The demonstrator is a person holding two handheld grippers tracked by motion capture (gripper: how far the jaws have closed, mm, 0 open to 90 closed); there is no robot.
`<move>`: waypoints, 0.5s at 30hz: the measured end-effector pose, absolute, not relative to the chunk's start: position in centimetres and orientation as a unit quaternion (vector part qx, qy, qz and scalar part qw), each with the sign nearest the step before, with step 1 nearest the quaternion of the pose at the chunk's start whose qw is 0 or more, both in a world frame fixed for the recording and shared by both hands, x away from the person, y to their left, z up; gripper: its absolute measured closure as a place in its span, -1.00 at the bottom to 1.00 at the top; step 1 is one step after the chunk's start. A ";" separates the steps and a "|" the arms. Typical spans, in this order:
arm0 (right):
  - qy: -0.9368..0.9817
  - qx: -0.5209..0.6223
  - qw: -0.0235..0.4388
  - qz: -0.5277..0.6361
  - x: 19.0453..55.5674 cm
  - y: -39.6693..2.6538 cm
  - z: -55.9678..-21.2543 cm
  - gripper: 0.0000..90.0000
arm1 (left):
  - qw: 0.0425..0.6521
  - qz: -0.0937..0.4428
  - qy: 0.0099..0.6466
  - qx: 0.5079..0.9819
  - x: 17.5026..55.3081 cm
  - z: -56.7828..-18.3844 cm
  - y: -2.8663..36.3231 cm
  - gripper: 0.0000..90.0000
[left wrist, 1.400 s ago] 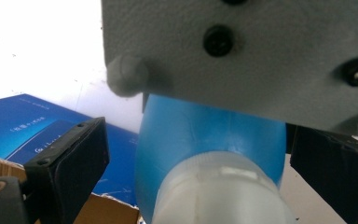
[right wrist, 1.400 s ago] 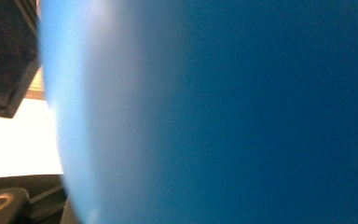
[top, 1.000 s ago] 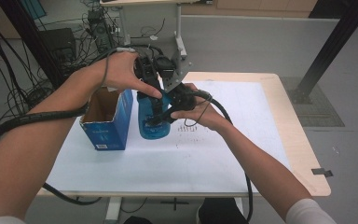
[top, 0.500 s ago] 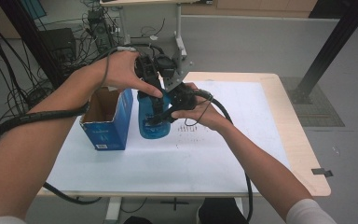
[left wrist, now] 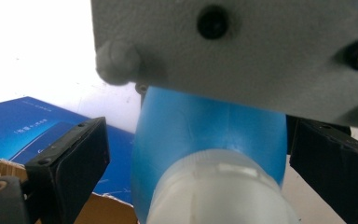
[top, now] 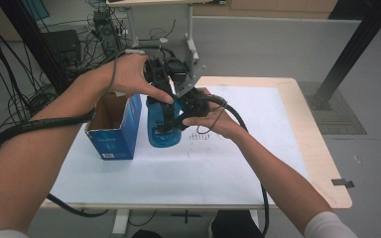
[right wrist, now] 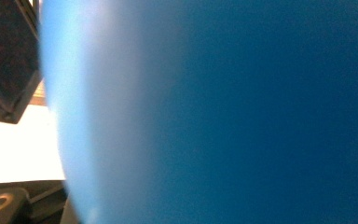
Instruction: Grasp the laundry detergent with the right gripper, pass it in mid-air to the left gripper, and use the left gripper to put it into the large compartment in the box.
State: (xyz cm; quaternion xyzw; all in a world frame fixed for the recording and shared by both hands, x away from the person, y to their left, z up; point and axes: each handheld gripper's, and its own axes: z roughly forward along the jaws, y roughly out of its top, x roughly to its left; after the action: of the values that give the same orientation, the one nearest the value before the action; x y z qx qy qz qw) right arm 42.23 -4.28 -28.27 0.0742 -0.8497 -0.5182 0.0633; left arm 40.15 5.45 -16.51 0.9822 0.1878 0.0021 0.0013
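Note:
A blue plastic bottle stands upright on the white table. My right gripper comes in from the right and is shut on the bottle's body. Close up in the right gripper view, the bottle wall spreads wide beside one black finger. My left gripper hangs over the bottle's top, pointing down. In the left gripper view its jaws stand open on either side of the bottle's whitish neck, with a gap on the left side. A grey plate lies across the top of that view.
An open blue cardboard box stands just left of the bottle, its flap under the left jaw. A black post and cables rise behind the table's far edge. Bare tabletop stretches to the front and right.

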 end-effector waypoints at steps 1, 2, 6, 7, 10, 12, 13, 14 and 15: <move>-0.850 0.074 0.063 -0.518 42.2 -4.3 -28.3 -0.02 | 0.001 0.002 0.188 0.982 40.1 -16.5 5.5 -0.88; -0.850 0.074 0.063 -0.518 42.2 -4.3 -28.3 -0.02 | 0.003 0.002 0.190 0.982 40.1 -16.5 5.4 -0.88; -0.850 0.075 0.061 -0.518 42.2 -4.3 -28.3 -0.02 | -0.004 0.000 0.189 0.982 40.1 -16.4 5.3 -0.87; -0.850 0.074 0.062 -0.517 42.2 -4.4 -28.2 -0.02 | -0.004 0.001 0.189 0.982 40.1 -16.5 5.3 -0.87; -0.849 0.075 0.061 -0.519 42.2 -4.4 -28.2 -0.03 | 0.000 0.004 0.187 0.982 40.1 -16.5 5.4 -0.87; -0.850 0.073 0.062 -0.519 42.2 -4.5 -28.2 -0.03 | -0.001 0.004 0.186 0.983 40.1 -16.5 5.3 -0.87; -0.850 0.073 0.061 -0.518 42.2 -4.5 -28.1 -0.02 | 0.000 0.005 0.187 0.982 40.1 -16.5 5.3 -0.87; -0.850 0.073 0.061 -0.518 42.2 -4.5 -28.1 -0.02 | 0.000 0.005 0.187 0.982 40.1 -16.5 5.3 -0.87; -0.849 0.075 0.058 -0.519 42.2 -4.5 -28.2 -0.03 | 0.000 0.005 0.187 0.982 40.1 -16.5 5.3 -0.87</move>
State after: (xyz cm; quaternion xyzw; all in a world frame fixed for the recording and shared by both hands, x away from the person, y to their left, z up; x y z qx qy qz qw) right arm 42.22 -4.50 -28.15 0.0746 -0.8494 -0.5193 0.0577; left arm 40.13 5.33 -16.52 0.9823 0.1871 0.0049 -0.0004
